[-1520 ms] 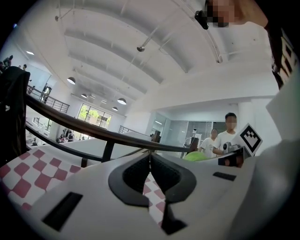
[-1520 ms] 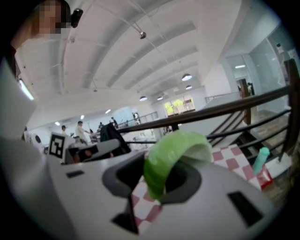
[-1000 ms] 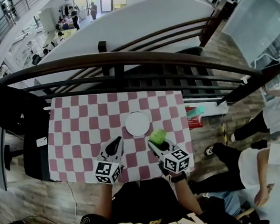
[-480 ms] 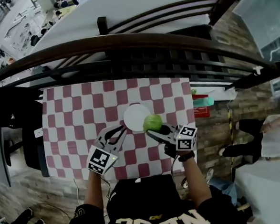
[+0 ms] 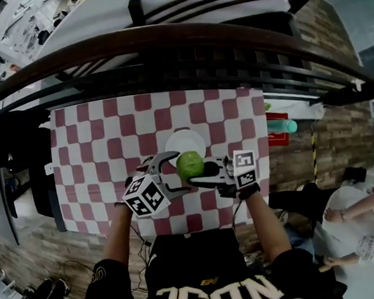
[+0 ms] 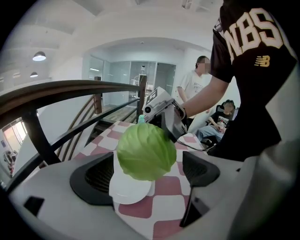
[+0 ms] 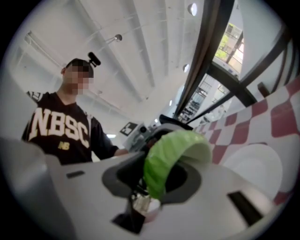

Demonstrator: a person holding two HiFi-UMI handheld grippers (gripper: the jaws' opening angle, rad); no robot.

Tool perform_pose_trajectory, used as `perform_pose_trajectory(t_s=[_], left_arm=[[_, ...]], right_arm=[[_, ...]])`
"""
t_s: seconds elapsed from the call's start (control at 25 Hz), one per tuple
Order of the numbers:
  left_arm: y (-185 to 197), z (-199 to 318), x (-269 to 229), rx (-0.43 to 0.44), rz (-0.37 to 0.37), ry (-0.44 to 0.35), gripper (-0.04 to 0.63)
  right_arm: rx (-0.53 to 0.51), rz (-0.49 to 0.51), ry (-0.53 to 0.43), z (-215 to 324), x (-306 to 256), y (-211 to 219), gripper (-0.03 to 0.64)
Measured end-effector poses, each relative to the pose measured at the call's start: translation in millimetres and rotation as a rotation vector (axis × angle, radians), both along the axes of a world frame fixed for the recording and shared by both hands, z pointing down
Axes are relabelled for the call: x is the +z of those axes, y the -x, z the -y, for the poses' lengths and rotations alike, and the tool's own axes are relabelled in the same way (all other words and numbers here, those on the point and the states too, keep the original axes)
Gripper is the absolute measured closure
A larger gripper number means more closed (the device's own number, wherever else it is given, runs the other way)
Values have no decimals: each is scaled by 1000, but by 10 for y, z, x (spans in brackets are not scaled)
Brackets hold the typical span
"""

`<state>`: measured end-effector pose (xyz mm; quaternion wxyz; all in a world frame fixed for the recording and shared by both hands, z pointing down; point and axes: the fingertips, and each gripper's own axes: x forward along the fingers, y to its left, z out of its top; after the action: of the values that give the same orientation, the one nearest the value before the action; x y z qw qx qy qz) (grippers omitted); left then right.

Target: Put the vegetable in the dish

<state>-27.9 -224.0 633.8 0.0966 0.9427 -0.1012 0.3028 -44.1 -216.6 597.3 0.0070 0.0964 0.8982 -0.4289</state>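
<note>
The right gripper (image 5: 201,170) has its fingers clamped on the cabbage (image 5: 189,165), held over the near edge of the dish (image 5: 185,140). The left gripper (image 5: 171,173) has its fingers opening, either side of the cabbage and clear of it.

Wide open cloth on the left half of the checkered table (image 5: 90,139), and a free strip along its right edge too. The crowd is in the middle. The cabbage (image 5: 190,165), clamped in the right gripper (image 5: 204,172), covers the near rim of the dish (image 5: 185,139) in the head view and blocks the approach from the person's side. The left gripper (image 5: 176,173) fills the lane from the left, its jaws opening around the cabbage, a gap showing at each pad. The dish's far side lies clear from above. Beyond the far edge the dark railing (image 5: 166,38) bars the way, and red and teal clutter (image 5: 280,126) sits off the right edge.
</note>
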Motion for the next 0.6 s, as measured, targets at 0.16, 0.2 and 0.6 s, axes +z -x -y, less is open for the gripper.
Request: perform_pose_trajectory(t_s=[0.16,0.2,0.6], left_arm=[[-47,7,35,26,-16,-21,133],[-49,16,49,24,-19,-19,133],[-35,76,361,-6,24,78,150]], right_arm=[[-74,74,11,-56,-55,58,505],[-81,75,13,-47,-42,57,505],[-112,-18,60,34,319,37,488]])
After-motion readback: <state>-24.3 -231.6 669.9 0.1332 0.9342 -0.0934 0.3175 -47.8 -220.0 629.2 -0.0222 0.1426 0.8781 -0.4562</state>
